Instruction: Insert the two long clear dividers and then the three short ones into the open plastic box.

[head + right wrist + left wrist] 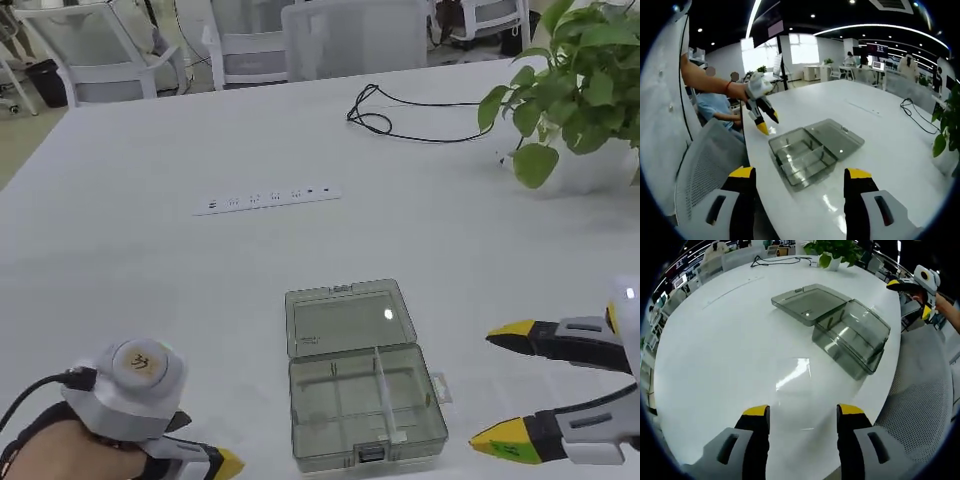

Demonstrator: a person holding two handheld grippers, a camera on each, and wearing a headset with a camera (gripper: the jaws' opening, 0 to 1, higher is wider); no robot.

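Note:
The open smoky plastic box (pixel 365 405) lies near the table's front edge, its lid (pixel 345 318) flat behind it. One clear divider (pixel 386 395) stands lengthwise inside the base, and a small clear piece (pixel 441 388) lies against the box's right side. My right gripper (pixel 503 388) hovers open just right of the box, nothing between its jaws. My left gripper (pixel 215 462) is low at the front left, apart from the box. In the left gripper view it (pixel 803 412) is open over bare table, facing the box (pixel 850 335). In the right gripper view, my right gripper (pixel 800 173) looks onto the box (pixel 800 157).
A white power strip (pixel 268 198) lies mid-table, a black cable (pixel 400 115) farther back, and a potted plant (pixel 575 85) at the right. Chairs line the far edge. A mesh chair (pixel 925 385) stands by the near edge. A faint rectangular sheen (pixel 795 374) shows before the left jaws.

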